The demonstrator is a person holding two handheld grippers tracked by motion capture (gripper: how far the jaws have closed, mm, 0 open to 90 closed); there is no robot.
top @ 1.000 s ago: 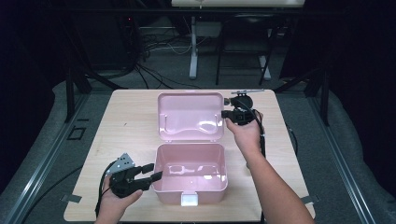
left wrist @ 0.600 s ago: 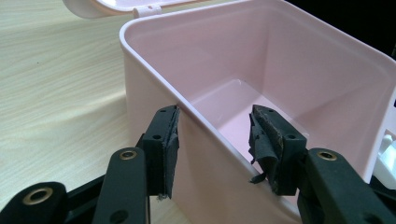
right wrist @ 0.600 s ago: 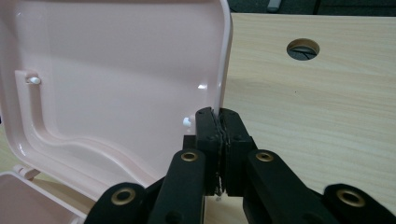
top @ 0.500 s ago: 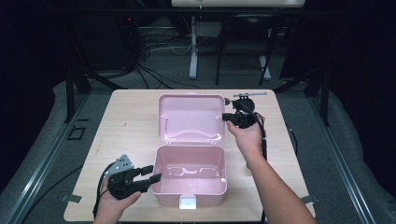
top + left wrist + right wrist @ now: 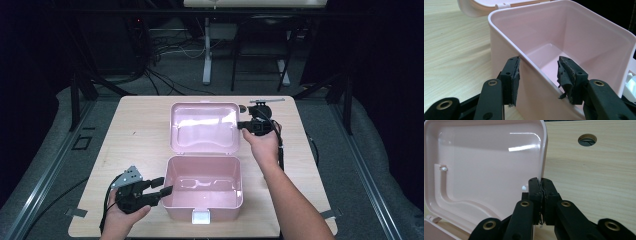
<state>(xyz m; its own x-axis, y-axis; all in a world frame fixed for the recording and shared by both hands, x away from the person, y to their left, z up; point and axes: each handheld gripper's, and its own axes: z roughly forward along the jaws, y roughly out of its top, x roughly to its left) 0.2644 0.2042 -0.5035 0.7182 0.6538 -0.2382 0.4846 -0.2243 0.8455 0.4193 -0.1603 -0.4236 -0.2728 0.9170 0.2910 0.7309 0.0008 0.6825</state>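
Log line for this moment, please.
right gripper: shut on pink plastic lid edge | left gripper: open, straddling pink plastic box wall | box: empty

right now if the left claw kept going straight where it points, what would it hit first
The left claw is open and straddles the box's near wall, one pad outside, one inside. Going straight on, that wall's rim would likely run into the claw's throat first; depth is hard to judge.
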